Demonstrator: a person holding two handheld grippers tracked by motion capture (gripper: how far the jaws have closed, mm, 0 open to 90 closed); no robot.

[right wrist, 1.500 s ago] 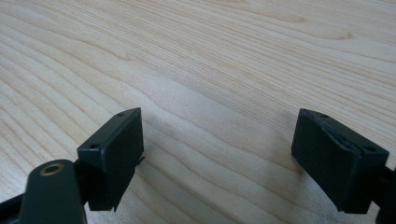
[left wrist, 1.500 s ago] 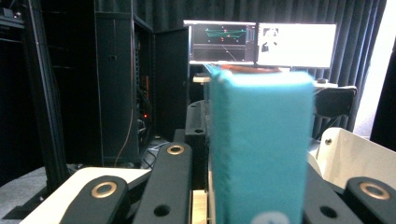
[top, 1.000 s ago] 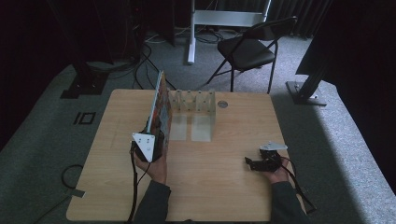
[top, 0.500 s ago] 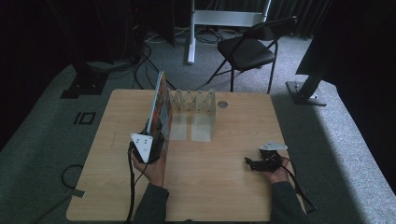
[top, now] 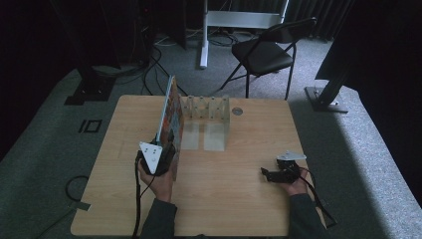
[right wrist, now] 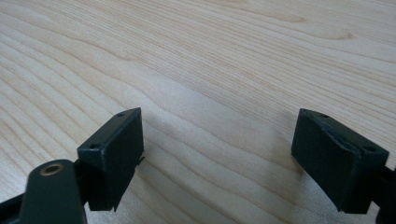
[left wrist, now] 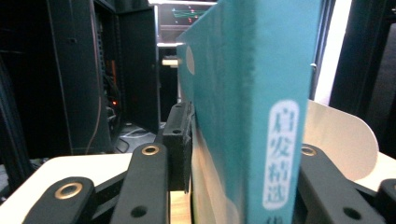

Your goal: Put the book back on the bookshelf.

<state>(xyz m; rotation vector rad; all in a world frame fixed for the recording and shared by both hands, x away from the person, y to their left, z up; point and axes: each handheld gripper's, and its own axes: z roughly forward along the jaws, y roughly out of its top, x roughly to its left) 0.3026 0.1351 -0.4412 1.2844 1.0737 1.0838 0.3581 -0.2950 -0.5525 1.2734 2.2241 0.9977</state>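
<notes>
Here, the scene by its parts:

Book: a teal-spined book (top: 170,113) stands upright on its lower edge on the left half of the tabletop (top: 239,199), its orange patterned cover facing right; in the left gripper view the spine (left wrist: 261,116) carries a white label with printed characters.

Left hand-held gripper: the left hand-held gripper (top: 160,155) sits at the near end of the book with the spine between its jaws. The jaws have just been opening; the left pad (left wrist: 180,144) stands a little off the cover, and whether the right pad touches cannot be told, as the spine hides it.

Right hand-held gripper: the right hand-held gripper (top: 266,175) rests low over bare wood at the right, well apart from the book, jaws wide apart with nothing between them, both pads (right wrist: 116,154) clear.

Rack: a clear slotted rack (top: 206,108) stands just right of the book's far end, its upright dividers in a row.

Disc: a small dark round disc (top: 237,111) lies on the wood just right of the rack.

Surroundings: a black folding chair (top: 266,52) and a white stand (top: 204,35) stand on the grey carpet beyond the far edge; cables trail on the floor at the left.
</notes>
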